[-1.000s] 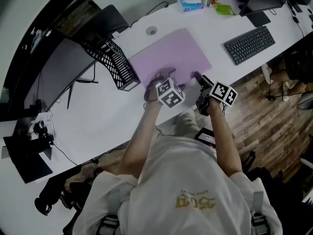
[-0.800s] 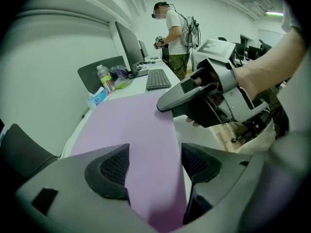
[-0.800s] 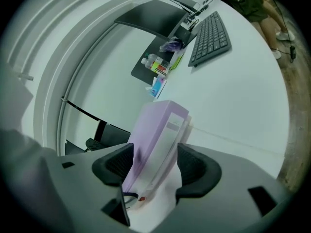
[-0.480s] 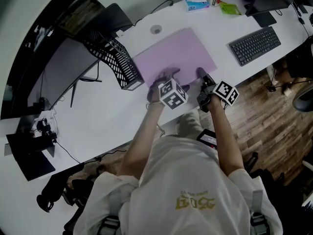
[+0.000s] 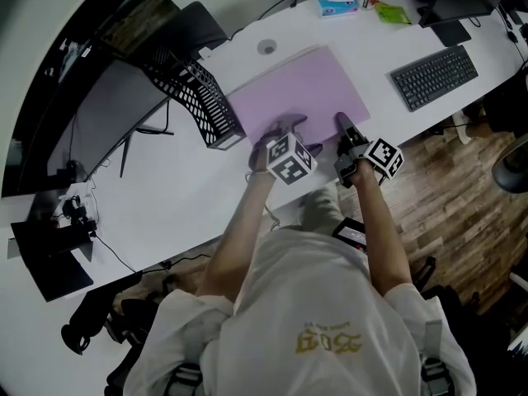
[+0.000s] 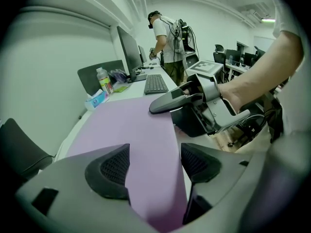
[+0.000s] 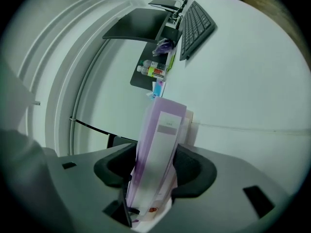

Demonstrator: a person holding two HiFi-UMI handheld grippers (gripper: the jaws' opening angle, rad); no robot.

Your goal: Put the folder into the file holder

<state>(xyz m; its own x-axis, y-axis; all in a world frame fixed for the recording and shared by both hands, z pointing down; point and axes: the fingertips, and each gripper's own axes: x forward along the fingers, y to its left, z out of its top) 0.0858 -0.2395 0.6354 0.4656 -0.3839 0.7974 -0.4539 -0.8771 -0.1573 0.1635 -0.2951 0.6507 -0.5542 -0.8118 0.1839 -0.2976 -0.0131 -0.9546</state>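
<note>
The purple folder (image 5: 301,89) lies flat on the white tabletop (image 5: 190,196). The black wire file holder (image 5: 198,106) stands just beside the folder, on its left. The left gripper (image 5: 285,126) is at the folder's near edge. Its fingers are spread wide, with the purple cover showing between them, and they do not pinch it. The right gripper (image 5: 345,126) has just been closing its fingers, and they now pinch the folder's thick side. A grey label (image 7: 167,127) sits on that side, but its words are too small to read.
</note>
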